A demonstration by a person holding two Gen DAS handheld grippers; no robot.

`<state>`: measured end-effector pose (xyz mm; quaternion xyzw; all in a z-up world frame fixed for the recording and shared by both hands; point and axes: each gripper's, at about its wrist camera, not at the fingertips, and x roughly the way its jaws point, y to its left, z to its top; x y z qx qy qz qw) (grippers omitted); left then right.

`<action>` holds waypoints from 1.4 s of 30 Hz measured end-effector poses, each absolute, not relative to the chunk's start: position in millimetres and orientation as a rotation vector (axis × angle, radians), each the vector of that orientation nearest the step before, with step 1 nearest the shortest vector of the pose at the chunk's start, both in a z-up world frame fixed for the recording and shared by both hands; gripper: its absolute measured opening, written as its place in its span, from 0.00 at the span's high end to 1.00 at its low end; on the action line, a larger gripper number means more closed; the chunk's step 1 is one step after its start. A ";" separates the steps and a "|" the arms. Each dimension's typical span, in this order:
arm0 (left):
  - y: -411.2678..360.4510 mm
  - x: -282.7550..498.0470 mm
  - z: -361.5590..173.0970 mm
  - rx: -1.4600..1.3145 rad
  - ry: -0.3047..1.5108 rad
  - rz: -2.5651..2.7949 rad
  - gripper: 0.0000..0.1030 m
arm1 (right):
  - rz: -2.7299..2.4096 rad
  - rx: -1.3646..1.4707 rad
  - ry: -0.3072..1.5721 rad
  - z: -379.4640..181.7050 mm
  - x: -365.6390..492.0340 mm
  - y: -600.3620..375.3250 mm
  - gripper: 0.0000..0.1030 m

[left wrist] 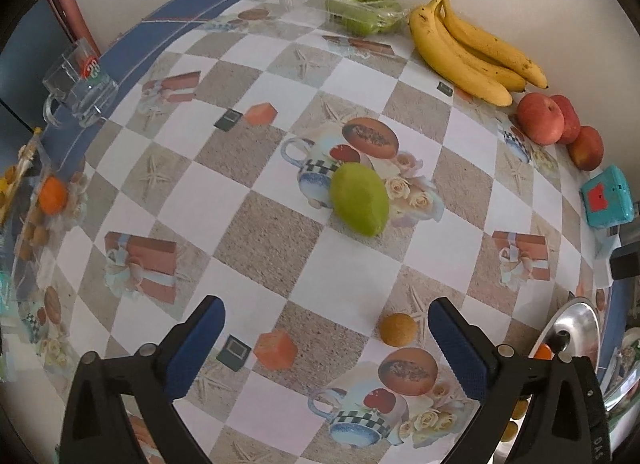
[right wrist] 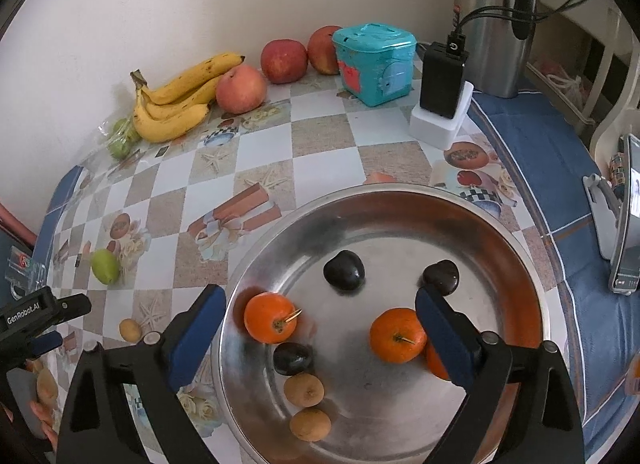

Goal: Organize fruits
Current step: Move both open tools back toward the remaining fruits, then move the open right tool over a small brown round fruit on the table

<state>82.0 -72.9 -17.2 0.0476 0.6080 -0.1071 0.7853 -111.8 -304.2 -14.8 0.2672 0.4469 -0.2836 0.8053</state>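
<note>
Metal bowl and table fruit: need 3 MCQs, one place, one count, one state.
1. Where is the green mango?
A. in the metal bowl
B. on the tablecloth
C. beside the bananas

2. How many oranges show whole in the bowl in the right wrist view?
A. two
B. four
C. none

3. How is the right gripper?
A. shut on an orange
B. shut, holding nothing
C. open, holding nothing

Key: 1 B, it lies alone on the checked cloth. 2 A, two show whole; a third is half hidden. 3 C, jaws stand wide above the bowl.
</note>
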 end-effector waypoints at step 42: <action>-22.6 126.3 19.9 0.291 1.126 -0.188 0.00 | -0.314 0.470 0.991 3.9 -30.1 -205.9 0.07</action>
